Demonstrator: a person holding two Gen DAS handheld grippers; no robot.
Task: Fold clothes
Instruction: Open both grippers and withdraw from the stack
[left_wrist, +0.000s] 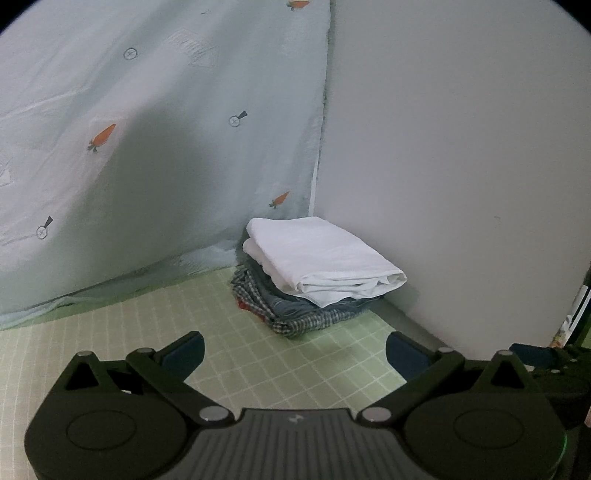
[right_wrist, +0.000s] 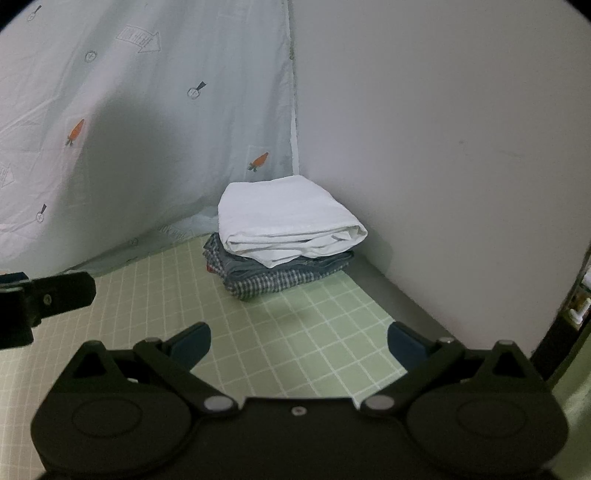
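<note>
Ahead of both wide-open, empty tongs (left_wrist: 295, 350) (right_wrist: 299, 343), folded clothes stack (left_wrist: 317, 273) (right_wrist: 284, 236) in the corner.

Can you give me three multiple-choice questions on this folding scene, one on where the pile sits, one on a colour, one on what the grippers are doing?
1. Where does the stack of folded clothes sit?
A. In the corner where the printed sheet meets the plain wall
B. Between the gripper fingers
C. At the near edge of the mat

2. What colour is the top garment?
A. Red
B. White
C. Checked blue

3. What state are the left gripper and right gripper in?
A. Both shut on cloth
B. One open, one shut
C. Both open, holding nothing

Answers: 1 A, the pile lies against both surfaces at the back of the green checked mat. 2 B, a white piece tops the checked one. 3 C, only mat shows between the spread fingers.
</note>
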